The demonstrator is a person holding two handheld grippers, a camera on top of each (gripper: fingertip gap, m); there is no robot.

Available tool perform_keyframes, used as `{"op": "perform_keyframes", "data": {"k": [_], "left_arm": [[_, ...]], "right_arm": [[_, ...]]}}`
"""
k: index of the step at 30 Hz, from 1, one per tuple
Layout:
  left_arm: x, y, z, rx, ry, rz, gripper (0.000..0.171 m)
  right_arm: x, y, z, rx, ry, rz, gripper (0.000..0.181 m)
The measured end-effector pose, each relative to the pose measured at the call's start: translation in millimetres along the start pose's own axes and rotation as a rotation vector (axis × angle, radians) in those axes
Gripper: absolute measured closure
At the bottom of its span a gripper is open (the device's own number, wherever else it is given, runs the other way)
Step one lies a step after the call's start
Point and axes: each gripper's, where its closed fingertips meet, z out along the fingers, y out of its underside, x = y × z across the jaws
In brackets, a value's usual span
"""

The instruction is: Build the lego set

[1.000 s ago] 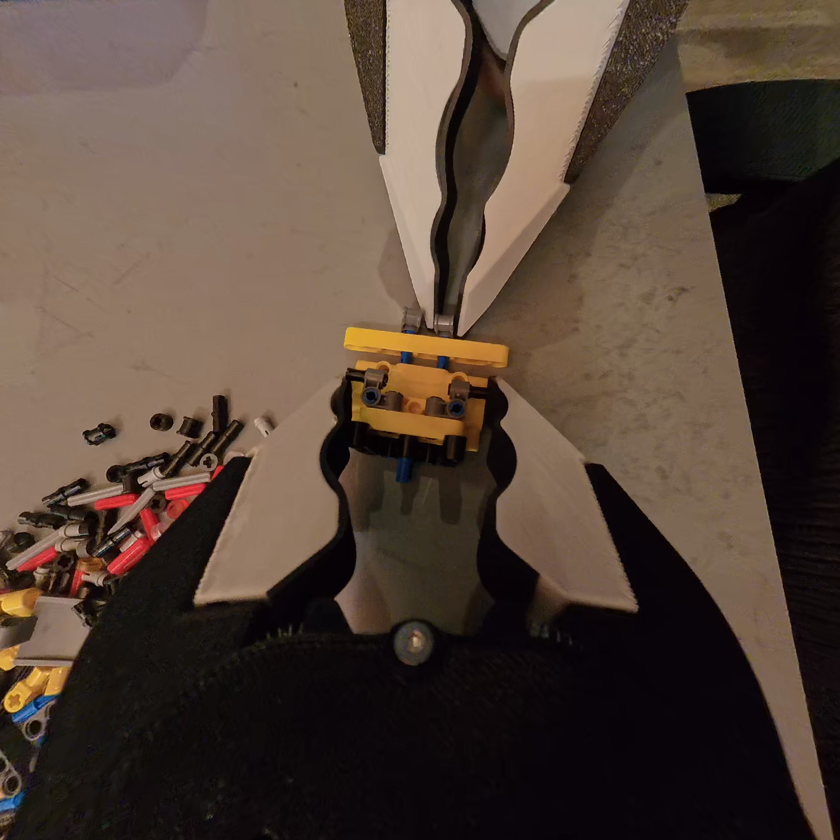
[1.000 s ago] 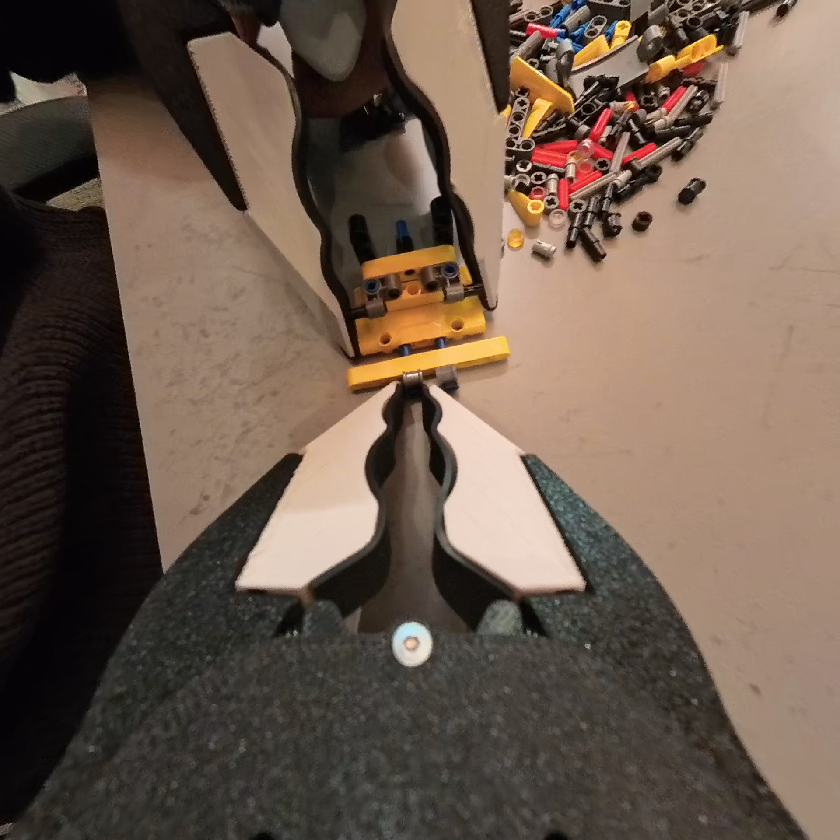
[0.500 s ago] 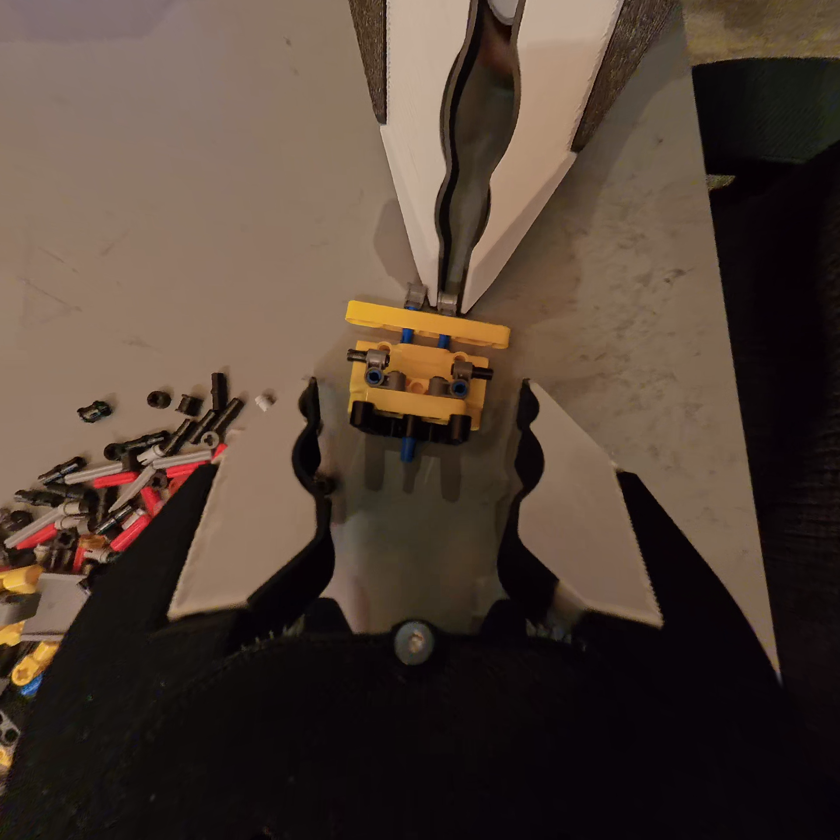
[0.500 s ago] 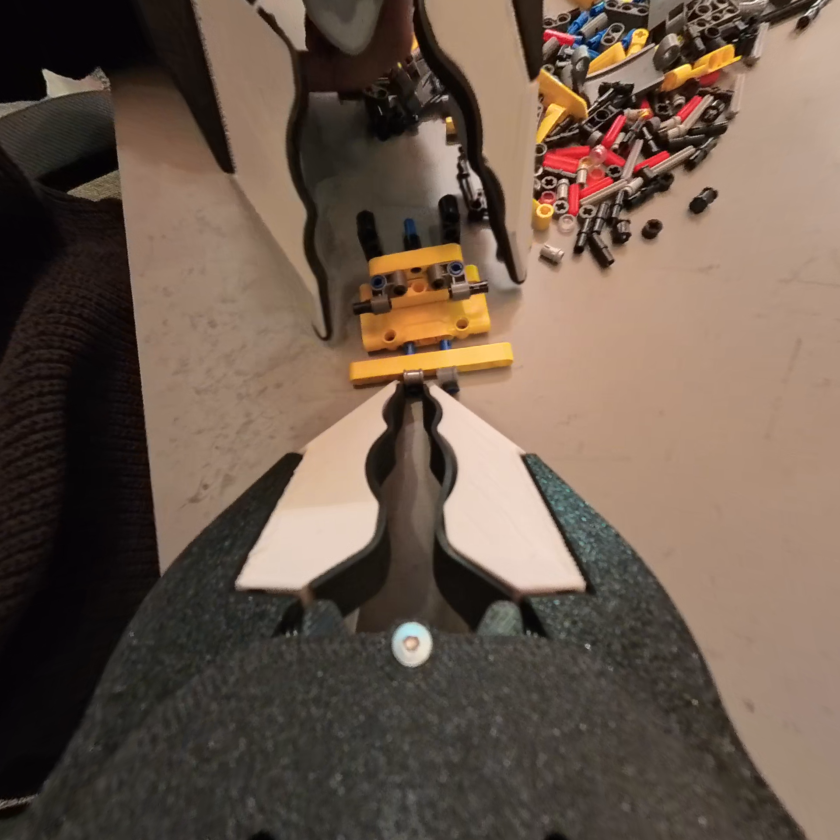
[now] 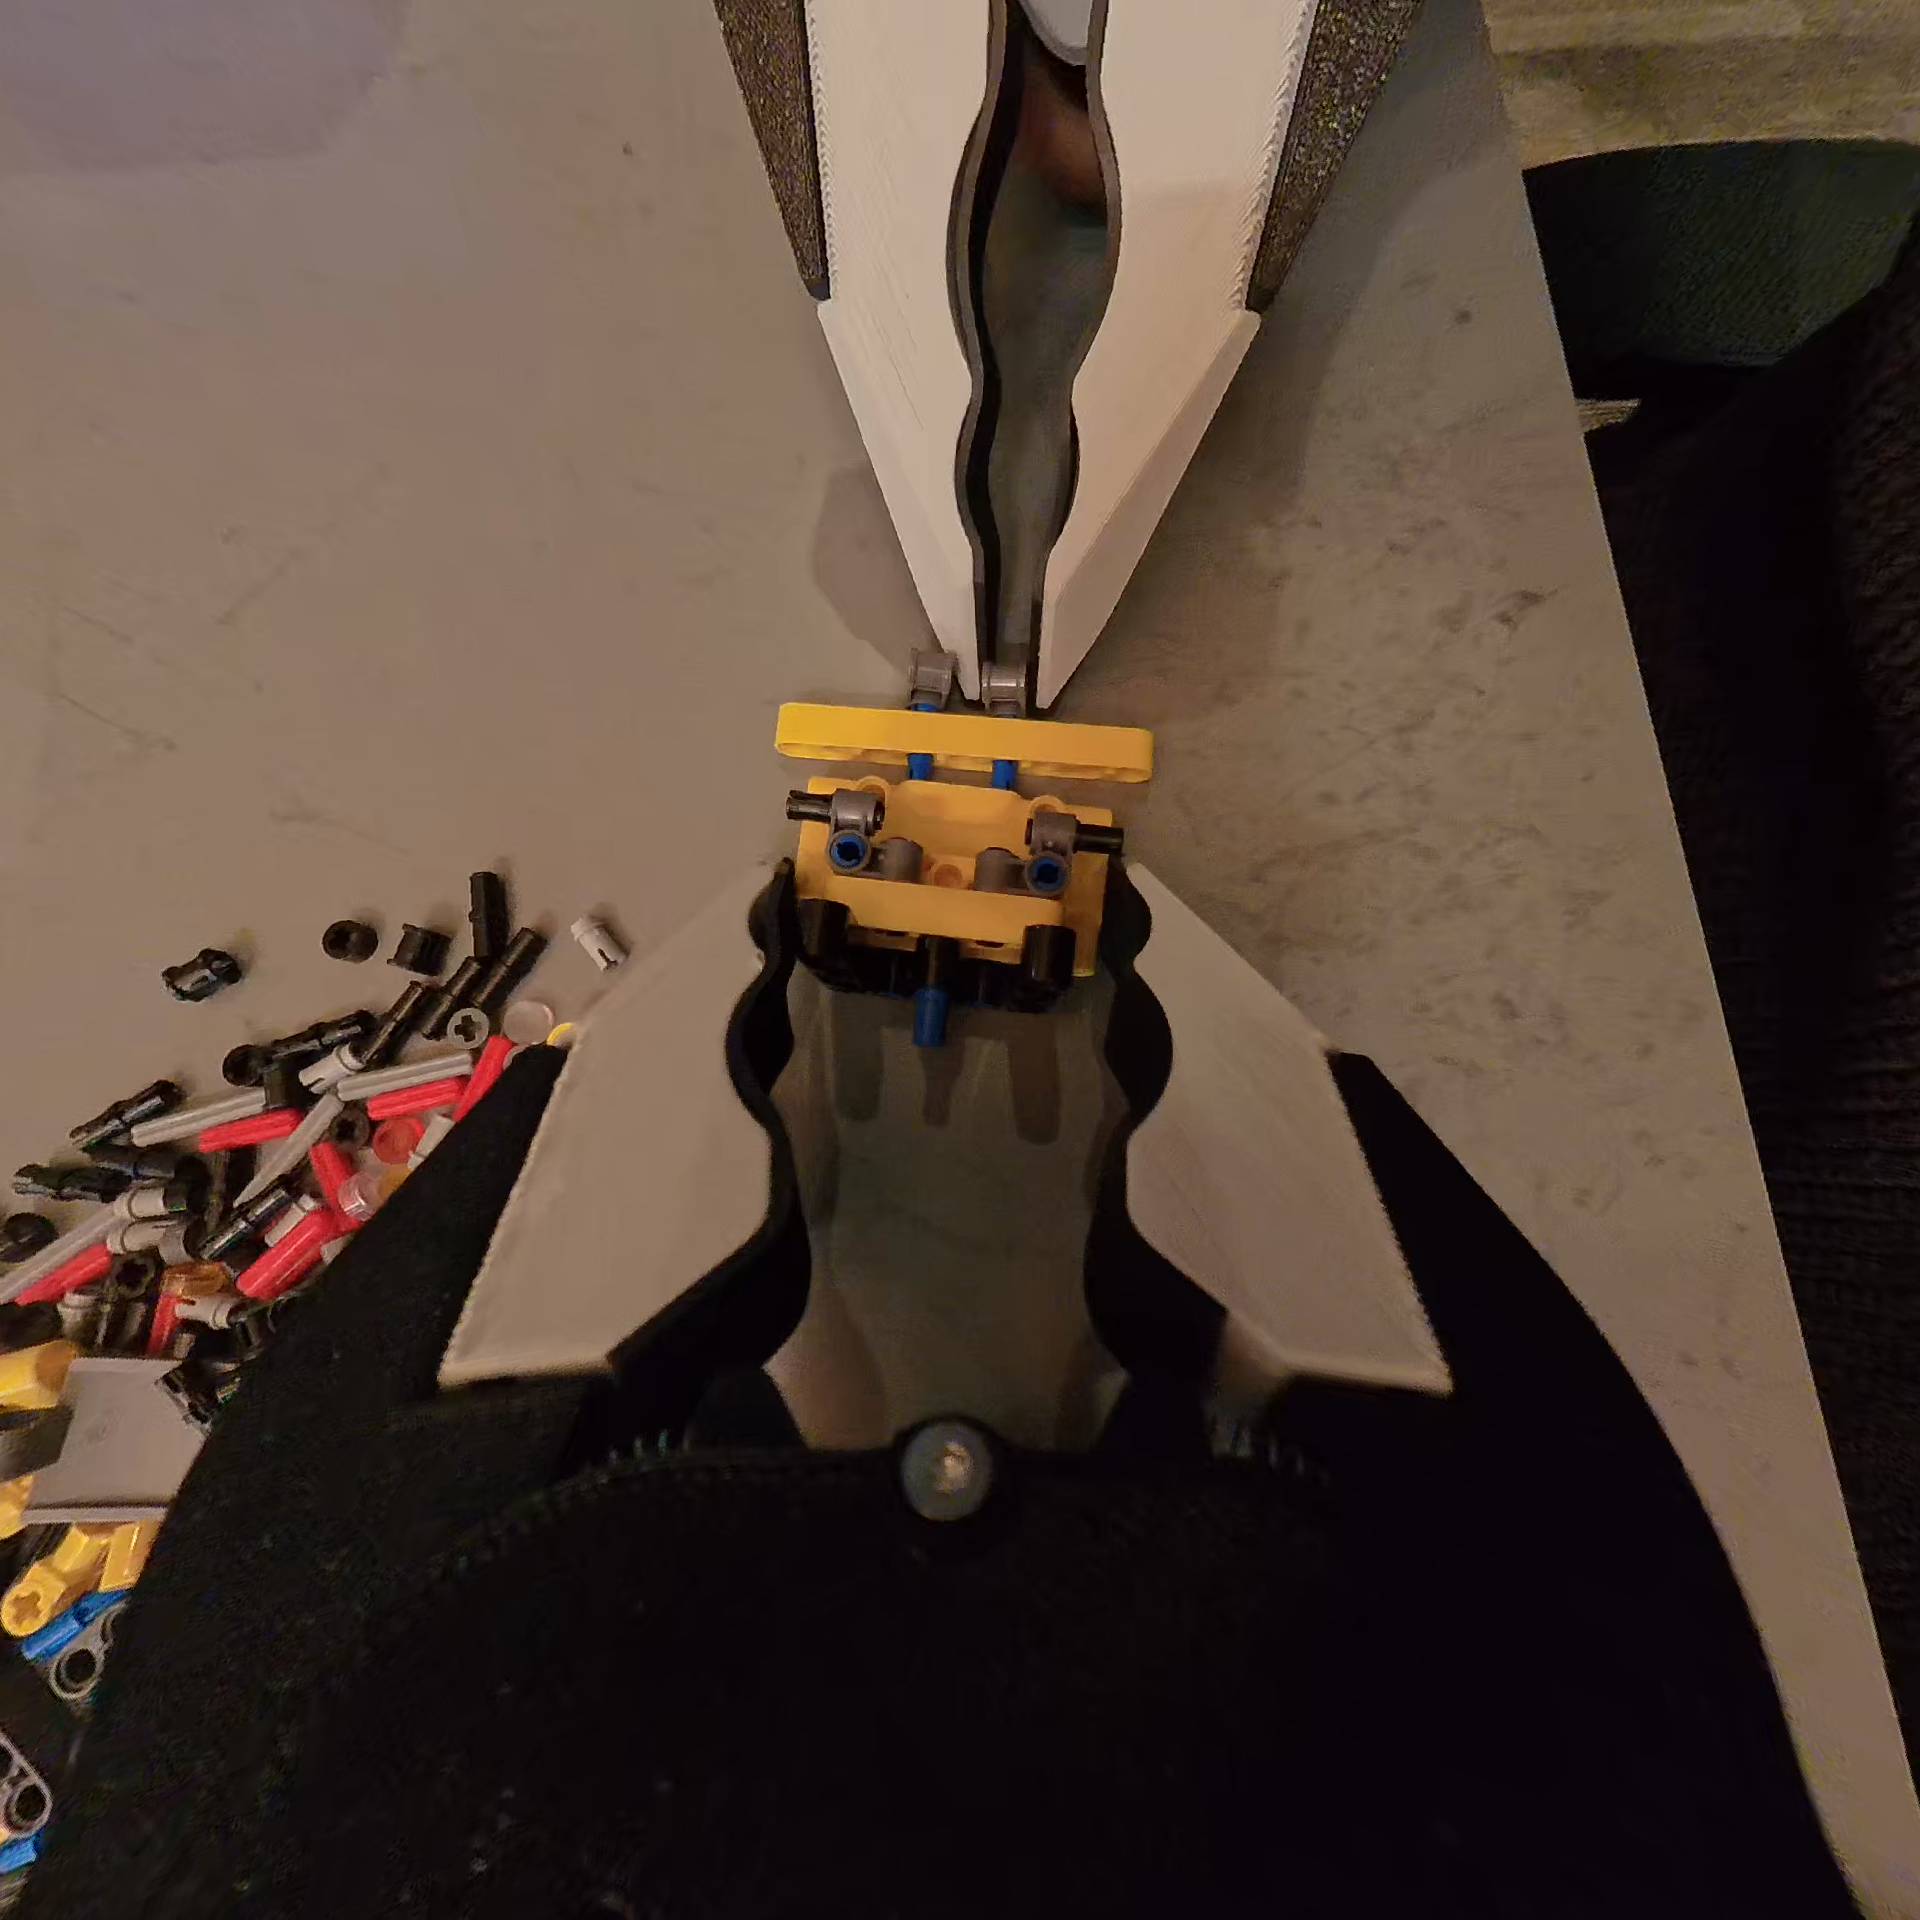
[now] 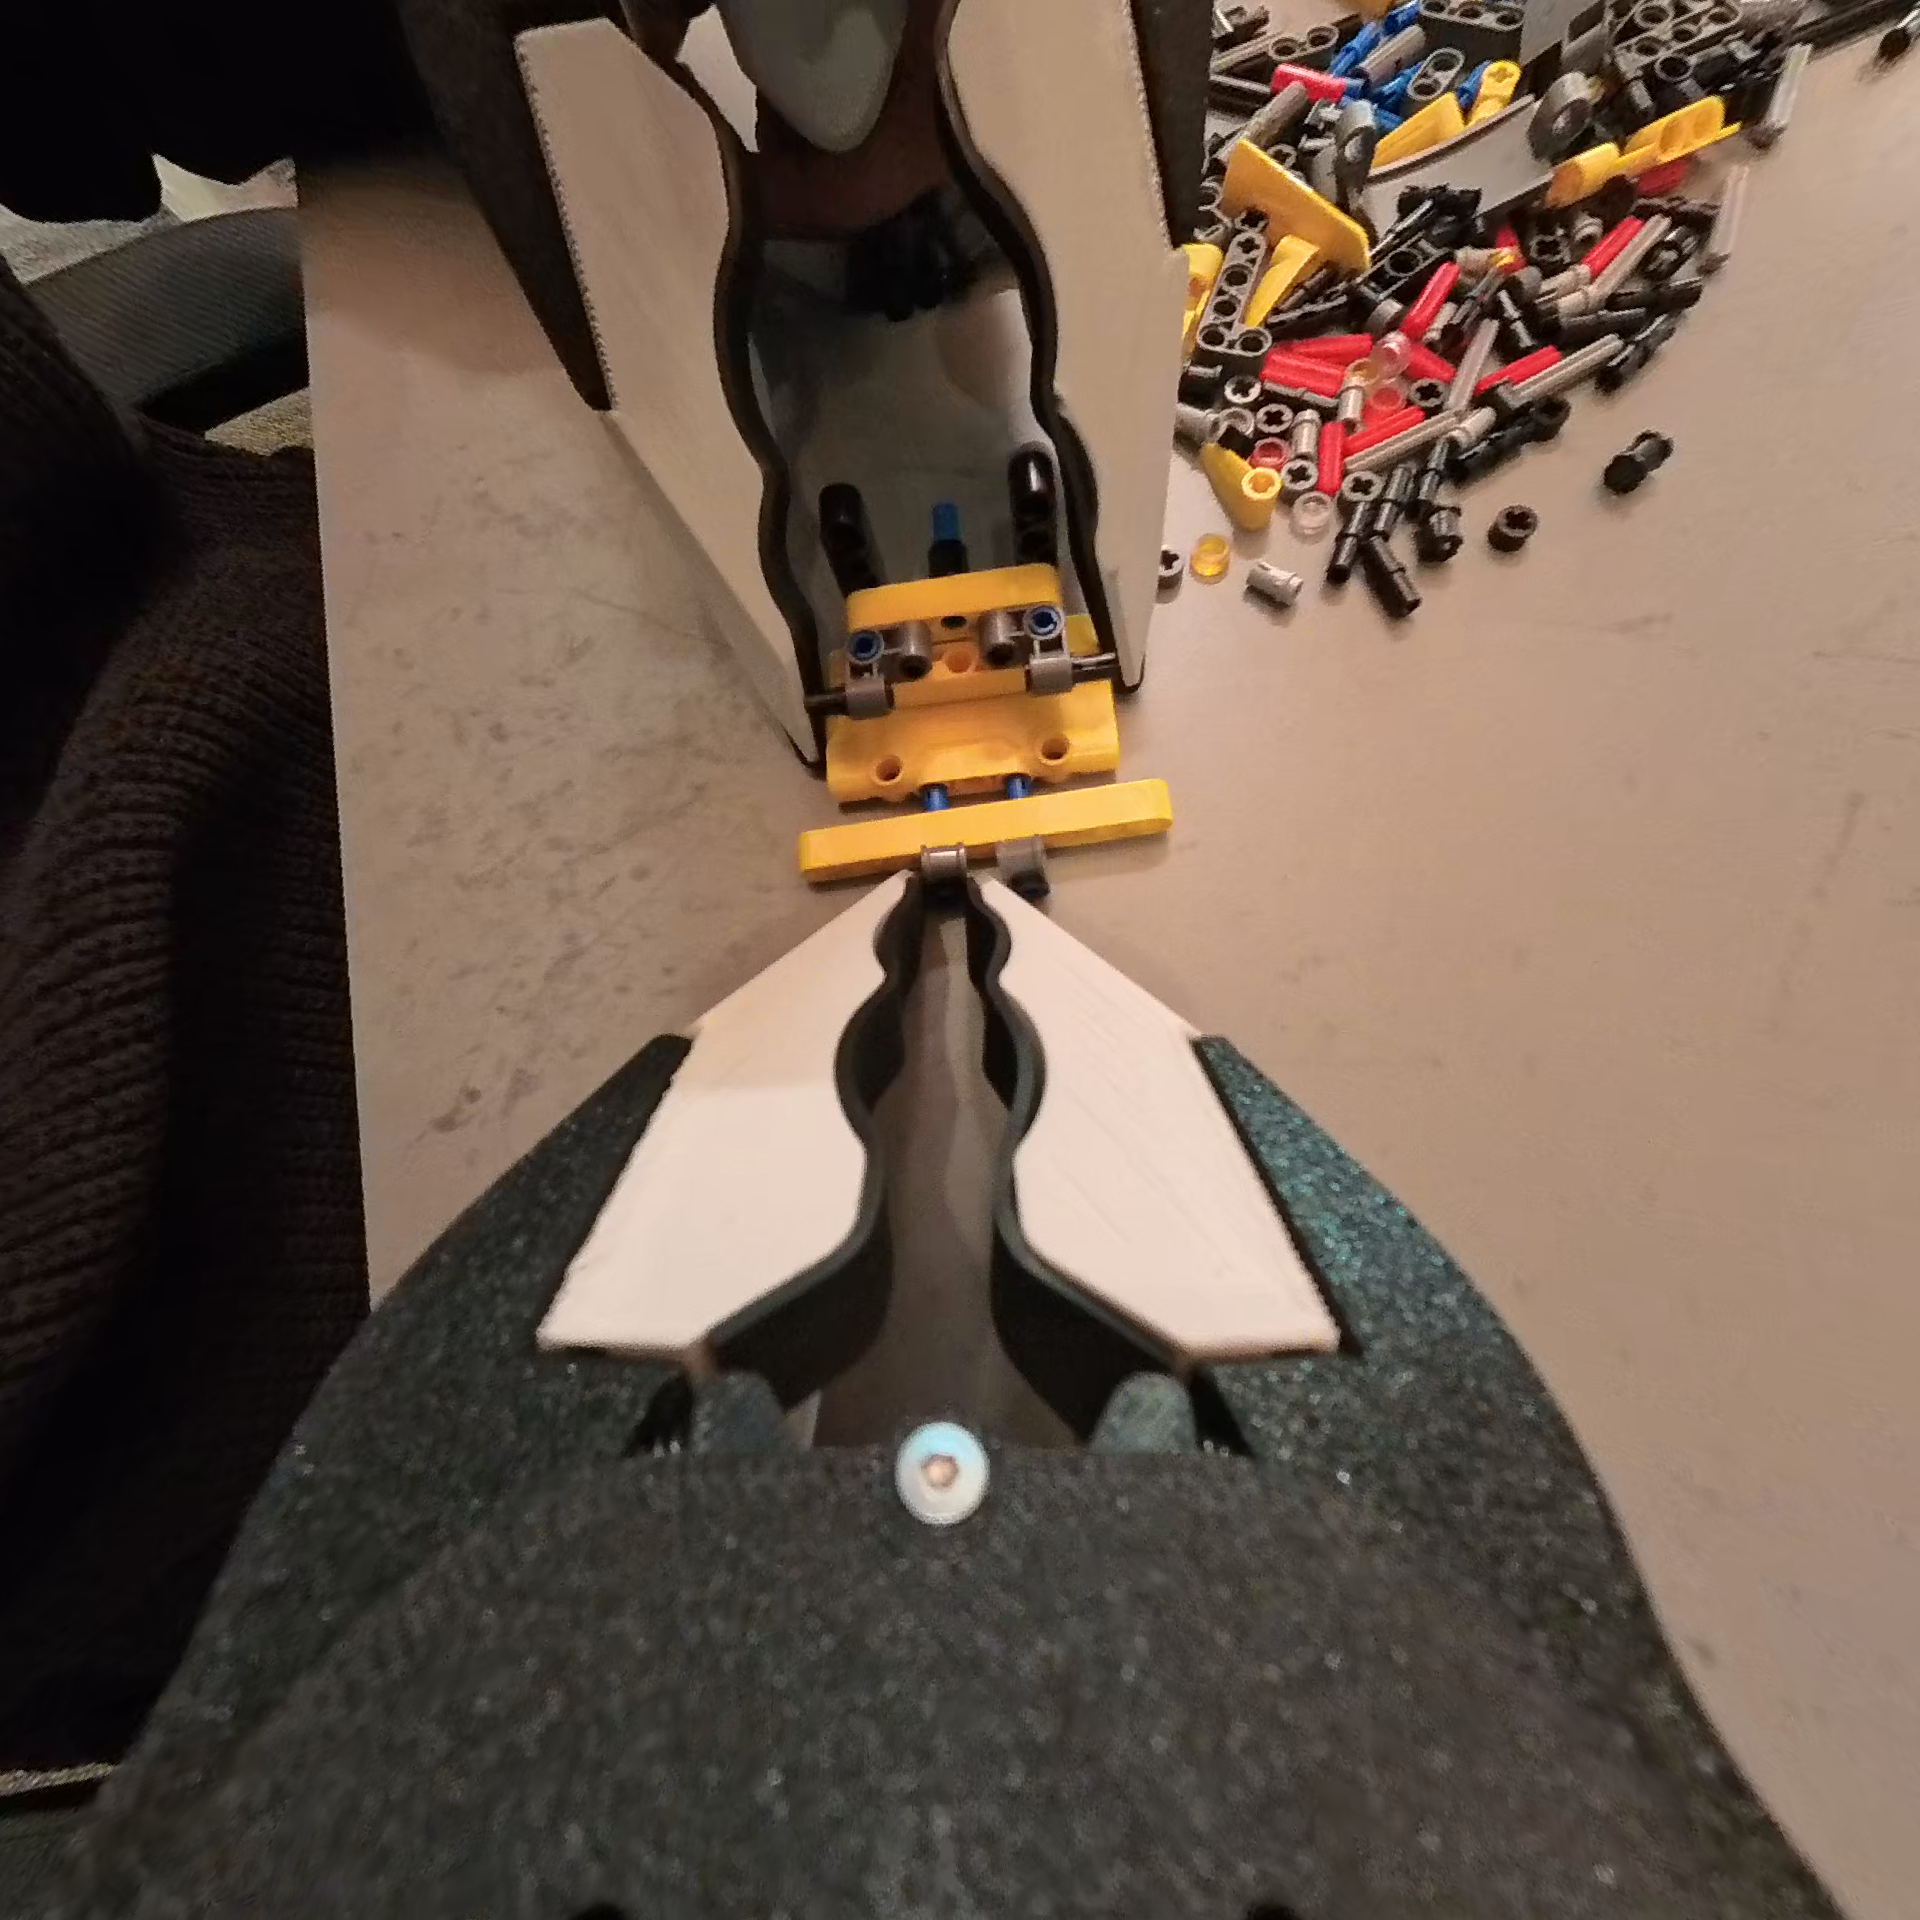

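Grey, scuffed tabletop carries everything. At its left lies a heap of loose building pieces, black, red, grey and yellow. Beside it, the left gripper clamps the flanks of the yellow block assembly, with black connectors and blue pins. Opposite, the right gripper pinches a small grey connector on the long yellow beam. Steady, level holding seems best, both grips aligned along the blue pins. A dark knitted sleeve borders the table.
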Motion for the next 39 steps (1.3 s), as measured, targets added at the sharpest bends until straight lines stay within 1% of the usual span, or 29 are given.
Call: {"op": "perform_keyframes", "data": {"k": [4, 7, 11, 16, 20, 27, 32, 37, 39], "left_arm": [[0.0, -0.4, 0.1, 0.002, -0.006, -0.002, 0.115], [0.1, -0.7, 0.2, 0.004, -0.009, -0.005, 0.115], [0.3, -0.9, 0.3, 0.005, -0.009, -0.015, 0.115], [0.1, -1.2, 0.3, 0.007, -0.015, -0.037, 0.116], [0.0, -1.1, 0.3, 0.007, -0.02, -0.05, 0.116], [-0.2, -0.8, 0.2, 0.007, -0.033, -0.07, 0.116], [-0.5, -0.5, 0.1, 0.007, -0.039, -0.07, 0.115], [-0.6, -0.5, 0.2, 0.008, -0.039, -0.071, 0.116], [-0.8, -0.6, 0.2, 0.009, -0.043, -0.082, 0.116]], "right_arm": [[-0.1, 0.1, 0.1, -0.001, 0.003, -0.003, 0.174], [-0.6, -0.2, 0.2, 0.0, -0.03, 0.015, 0.174], [-0.1, -0.9, 0.6, -0.006, -0.057, -0.008, 0.175], [1.0, -1.5, 1.2, -0.005, -0.03, -0.013, 0.175], [1.4, -2.2, 1.6, -0.001, -0.04, 0.02, 0.176], [1.7, -3.4, 2.5, 0.009, 0.024, 0.051, 0.177], [2.4, -3.9, 2.7, 0.024, 0.057, 0.132, 0.176], [1.3, -4.9, 2.8, 0.037, 0.0, 0.181, 0.177], [1.2, -5.1, 3.0, 0.035, 0.014, 0.172, 0.176]]}}
